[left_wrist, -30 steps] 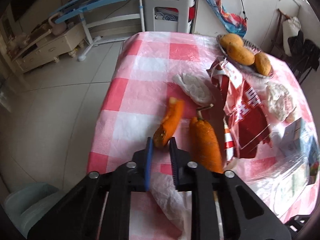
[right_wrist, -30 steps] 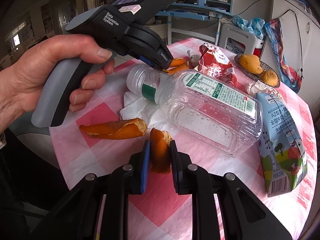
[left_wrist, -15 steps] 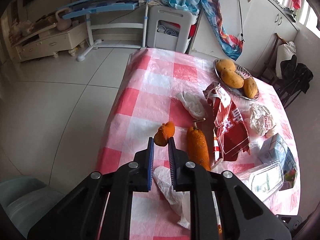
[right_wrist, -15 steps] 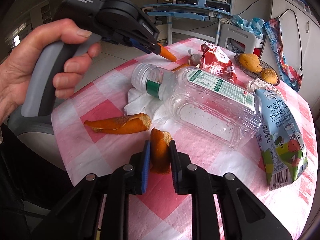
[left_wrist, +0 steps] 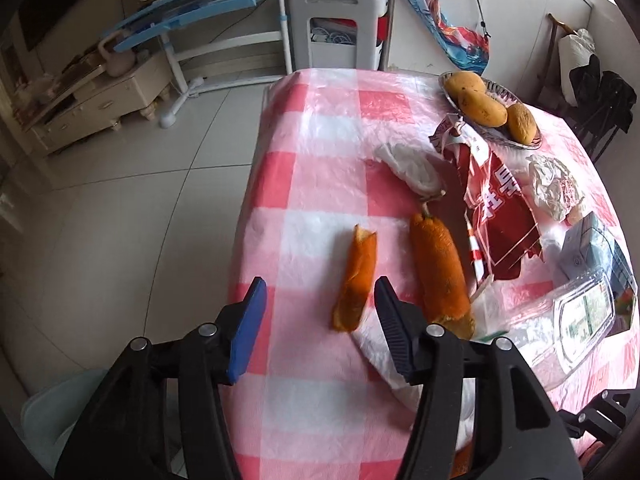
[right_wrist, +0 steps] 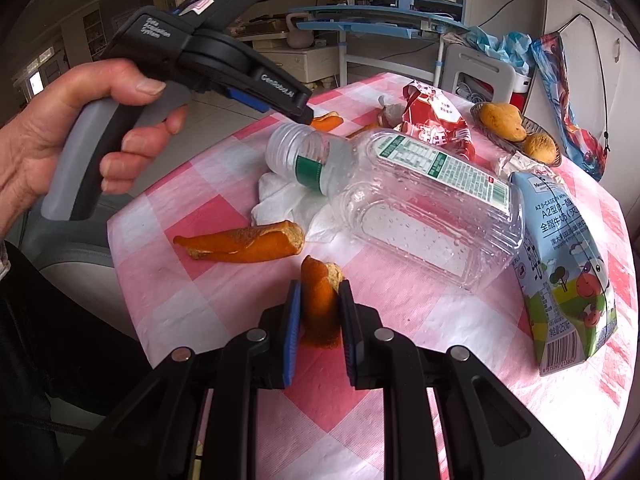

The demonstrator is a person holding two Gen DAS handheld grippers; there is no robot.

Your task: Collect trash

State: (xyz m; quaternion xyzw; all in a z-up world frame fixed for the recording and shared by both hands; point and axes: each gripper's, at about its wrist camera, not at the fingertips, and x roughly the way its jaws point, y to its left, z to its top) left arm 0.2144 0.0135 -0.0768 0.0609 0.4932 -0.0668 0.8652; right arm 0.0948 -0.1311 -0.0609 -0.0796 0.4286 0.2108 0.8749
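The left side of the bench (left_wrist: 320, 184), seen from the left wrist, is bare checked cloth up to its far edge, open for a claw to pass. Toward the middle lie two orange peels (left_wrist: 356, 276), a crumpled tissue (left_wrist: 408, 166) and a red wrapper (left_wrist: 500, 204), close together. From the right wrist, a clear bottle (right_wrist: 408, 204) on its side and a milk carton (right_wrist: 568, 264) block the middle and right; bare cloth lies in front of them, near the bench's front edge
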